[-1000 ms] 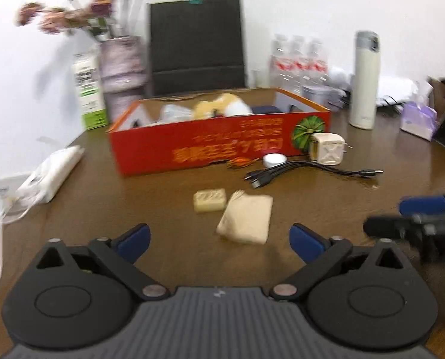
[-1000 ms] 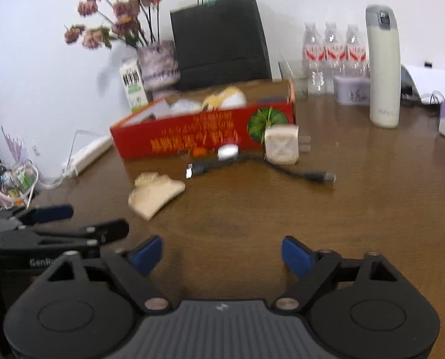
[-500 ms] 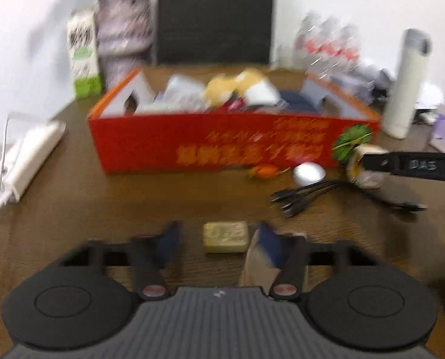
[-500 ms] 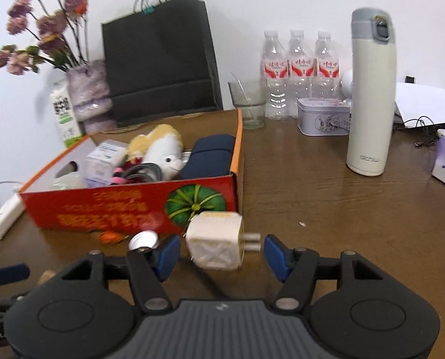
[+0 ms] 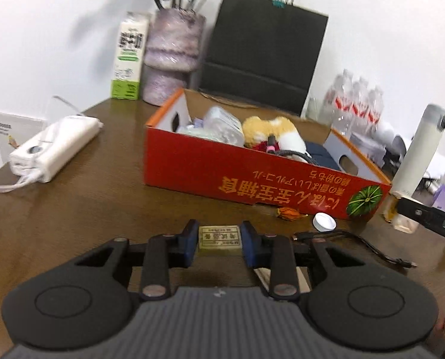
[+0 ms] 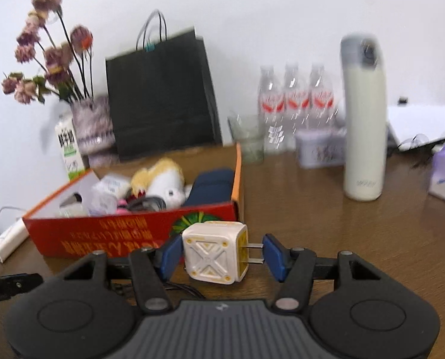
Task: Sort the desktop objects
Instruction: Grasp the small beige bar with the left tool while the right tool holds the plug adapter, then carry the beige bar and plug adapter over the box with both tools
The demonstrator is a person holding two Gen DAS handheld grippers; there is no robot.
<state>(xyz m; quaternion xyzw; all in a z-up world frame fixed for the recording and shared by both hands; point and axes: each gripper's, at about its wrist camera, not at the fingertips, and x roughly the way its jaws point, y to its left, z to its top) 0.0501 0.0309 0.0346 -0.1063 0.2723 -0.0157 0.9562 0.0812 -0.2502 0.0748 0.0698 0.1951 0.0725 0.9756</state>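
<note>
Box (image 5: 252, 176) at my 12 part-filled; left claw (image 5: 219, 240), just closing, clamps the soap (image 5: 220, 237), right claw (image 6: 219, 254) clamps the plug (image 6: 213, 251) off the bench (image 5: 72, 203); cable (image 5: 351, 240), cap (image 5: 324, 220), at 2, still loose.

Each fisheye camera sits just behind its own tongs and looks forward and slightly down over the brown surface (image 5: 72, 209), close to it. The left view faces the red box (image 5: 252, 176) from its long side, tilted in roll. The right view faces the same box (image 6: 102, 233) nearer its right corner. Both share the box, black bag (image 5: 264, 48), vase (image 6: 93, 125) and white flask (image 6: 363, 131).
</note>
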